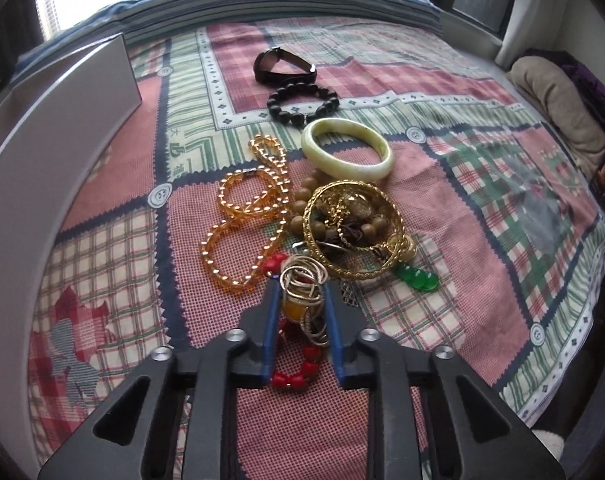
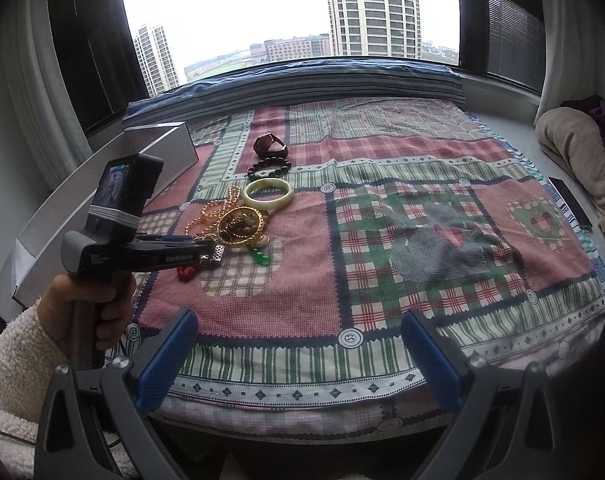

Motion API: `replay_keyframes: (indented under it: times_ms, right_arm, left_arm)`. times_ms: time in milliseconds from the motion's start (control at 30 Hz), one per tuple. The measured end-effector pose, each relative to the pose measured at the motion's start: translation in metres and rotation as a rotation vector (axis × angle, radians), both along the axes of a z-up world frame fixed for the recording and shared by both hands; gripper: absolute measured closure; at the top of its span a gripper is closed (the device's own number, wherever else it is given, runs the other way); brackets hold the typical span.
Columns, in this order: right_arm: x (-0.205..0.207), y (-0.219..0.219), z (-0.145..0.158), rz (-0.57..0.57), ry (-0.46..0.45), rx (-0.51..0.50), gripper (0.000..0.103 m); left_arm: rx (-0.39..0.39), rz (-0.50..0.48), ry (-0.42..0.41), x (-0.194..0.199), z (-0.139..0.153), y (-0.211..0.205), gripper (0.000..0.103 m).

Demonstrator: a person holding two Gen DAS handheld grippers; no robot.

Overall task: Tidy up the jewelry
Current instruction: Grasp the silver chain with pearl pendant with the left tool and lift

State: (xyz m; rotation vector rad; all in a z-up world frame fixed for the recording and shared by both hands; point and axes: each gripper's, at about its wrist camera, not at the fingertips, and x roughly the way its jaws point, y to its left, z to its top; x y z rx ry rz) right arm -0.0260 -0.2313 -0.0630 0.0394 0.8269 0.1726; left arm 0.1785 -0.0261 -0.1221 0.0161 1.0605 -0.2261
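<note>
From the left wrist camera, the left hand-held gripper (image 1: pixel 301 300) has its blue fingers (image 1: pixel 273 320) drawn in narrow around a tangle at the near edge of the jewelry pile: a coiled silver chain (image 1: pixel 302 280) with an amber-yellow bead in it, lying over a red bead bracelet (image 1: pixel 298 372). The pads seem to press on the coil, though whether it is firmly caught I cannot tell. The pile lies on a patchwork bedspread (image 1: pixel 442 320) on the bed. Beyond the jaws sit an orange bead necklace (image 1: pixel 242 220), a gold bangle (image 1: pixel 352 232) heaped with wooden beads and chains, and a green pendant (image 1: pixel 418 278). Farther back, set out singly in a rough row running away from the camera, lie a pale jade bangle (image 1: pixel 346 148), a black bead bracelet (image 1: pixel 298 104) and a dark watch (image 1: pixel 284 65). A white box (image 1: pixel 58 128) stands at the left.

That row suggests sorting has begun; the main heap is still tangled, so most of the work is left. The red bracelet's long axis runs toward the camera, in line with the fingers.

From the right wrist camera, the right hand-held gripper (image 2: pixel 300 356) hangs wide and empty over bare bedspread, well apart from the pile. The left tool, gripped by a hand (image 2: pixel 90 312) in a fleecy sleeve, points its nose into the heap's near edge.
</note>
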Motion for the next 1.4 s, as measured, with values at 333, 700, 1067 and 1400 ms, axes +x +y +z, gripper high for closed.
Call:
replay_keyframes:
  times_ms: [333, 700, 1067, 1400]
  right_arm:
    - [0.001, 0.005, 0.0, 0.009, 0.002, -0.006, 0.0]
    - [-0.002, 0.017, 0.0, 0.031, 0.007, -0.012, 0.0]
    - [-0.009, 0.027, -0.002, 0.063, 0.016, -0.028, 0.0]
    - [-0.007, 0.017, -0.005, 0.035, 0.023, -0.022, 0.0]
  left_arm:
    - [-0.261, 0.047, -0.025, -0.015, 0.055, 0.038, 0.102]
    - [-0.234, 0.091, -0.077, -0.041, 0.079, 0.07, 0.097]
    - [-0.081, 0.007, 0.032, -0.01, 0.007, 0.029, 0.057]
    - [-0.153, 0.033, 0.007, -0.016, 0.024, 0.037, 0.1]
